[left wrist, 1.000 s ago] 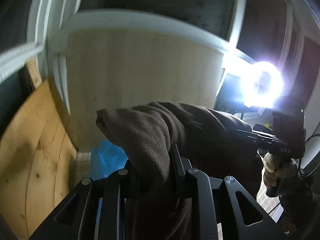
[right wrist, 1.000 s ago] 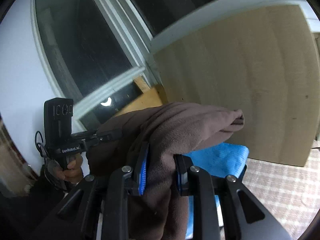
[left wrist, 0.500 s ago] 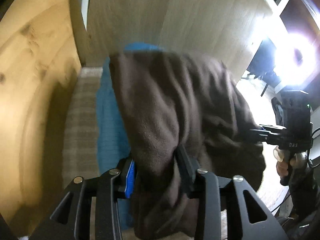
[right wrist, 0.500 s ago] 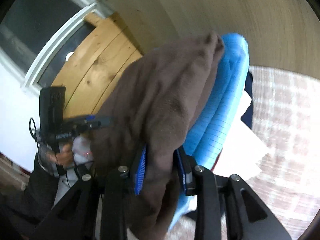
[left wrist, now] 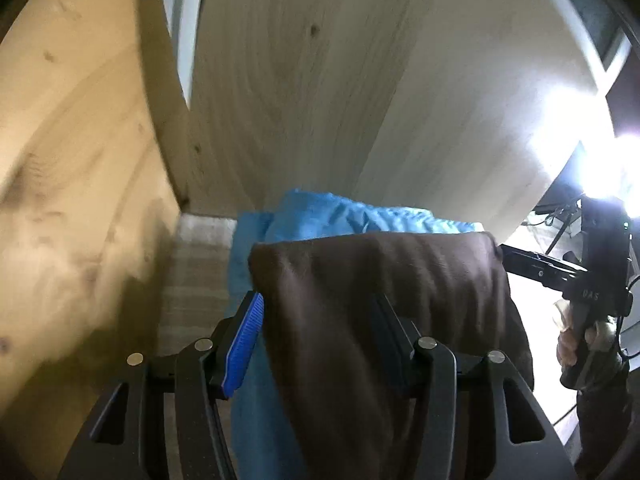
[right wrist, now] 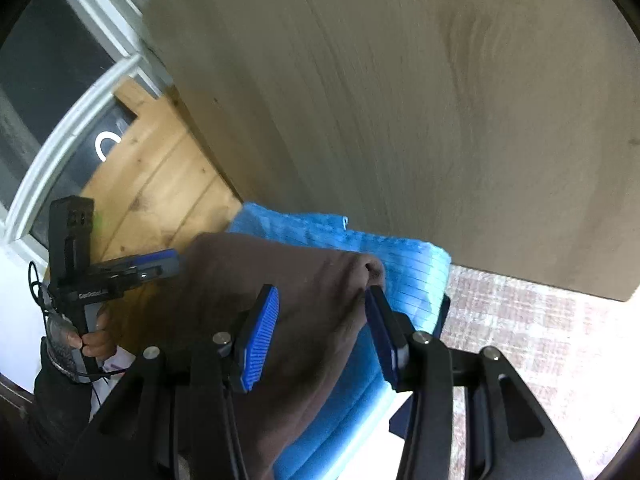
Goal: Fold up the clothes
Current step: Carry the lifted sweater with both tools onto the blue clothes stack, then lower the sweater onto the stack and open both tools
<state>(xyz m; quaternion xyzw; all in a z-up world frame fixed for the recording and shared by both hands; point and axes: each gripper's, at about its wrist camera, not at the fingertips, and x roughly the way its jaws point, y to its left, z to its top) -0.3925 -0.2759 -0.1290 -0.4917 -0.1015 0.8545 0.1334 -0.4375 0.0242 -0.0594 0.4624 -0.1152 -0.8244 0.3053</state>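
Observation:
A folded brown fleece garment [left wrist: 380,280] lies on top of a folded blue garment [left wrist: 340,212] against a pale wooden panel. My left gripper [left wrist: 316,320] straddles the brown garment's near left part; its jaws are opening and the cloth fills the gap between them. In the right wrist view the brown garment [right wrist: 280,272] rests on the blue one [right wrist: 360,240]. My right gripper [right wrist: 320,320] is opening too, its blue pads [right wrist: 256,340] standing clear of the cloth that lies between them. A hand [left wrist: 576,344] grips the right tool's handle.
A pale wooden panel [left wrist: 360,80] stands right behind the pile, with pine boards [left wrist: 60,160] on the left. The pile sits on a checked woven surface [right wrist: 540,340]. White and dark blue cloth [right wrist: 400,420] shows under the blue garment. A bright lamp [left wrist: 612,168] glares at the right.
Both grippers came down and forward with the brown garment, which now lies on the blue one. Both pairs of jaws have widened and no longer pinch the cloth.

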